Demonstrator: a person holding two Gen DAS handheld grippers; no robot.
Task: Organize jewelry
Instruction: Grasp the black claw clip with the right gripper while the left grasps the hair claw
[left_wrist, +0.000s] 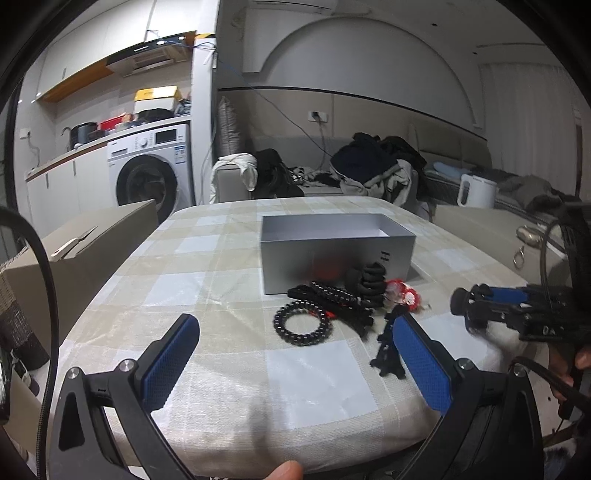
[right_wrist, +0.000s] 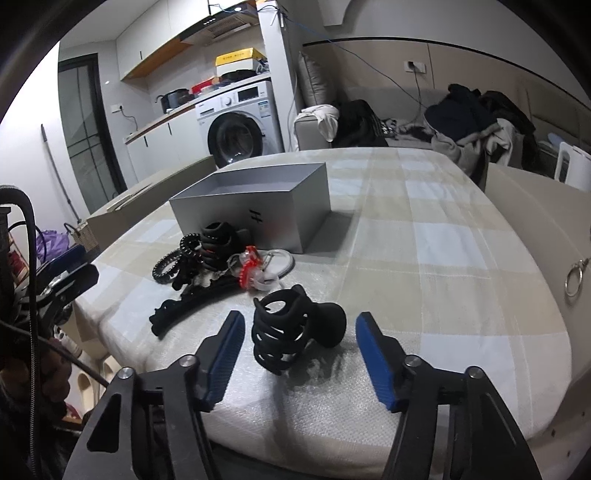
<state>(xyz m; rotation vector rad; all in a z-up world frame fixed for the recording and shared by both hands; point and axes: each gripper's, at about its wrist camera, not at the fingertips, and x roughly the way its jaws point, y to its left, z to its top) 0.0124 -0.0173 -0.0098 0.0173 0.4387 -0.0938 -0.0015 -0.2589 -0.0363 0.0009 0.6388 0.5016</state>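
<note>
An open grey box (left_wrist: 334, 251) (right_wrist: 255, 206) stands on the checked table. In front of it lies a pile of hair accessories: a black beaded bracelet (left_wrist: 301, 323) (right_wrist: 166, 267), black claw clips (left_wrist: 371, 280) (right_wrist: 218, 240), a red and clear clip (left_wrist: 400, 293) (right_wrist: 253, 273) and a long black clip (left_wrist: 388, 350) (right_wrist: 184, 308). My left gripper (left_wrist: 295, 332) is open, low over the table before the bracelet. My right gripper (right_wrist: 299, 328) is open around a big black claw clip (right_wrist: 291, 332) lying on the table; it also shows in the left wrist view (left_wrist: 476, 306).
The table (right_wrist: 424, 258) has a checked cloth. Cardboard boxes (left_wrist: 92, 240) stand at its left and a beige surface with a metal ring (right_wrist: 574, 277) at its right. A washing machine (left_wrist: 151, 170), a sofa with clothes (left_wrist: 369, 166) and a white kettle (left_wrist: 476, 190) are behind.
</note>
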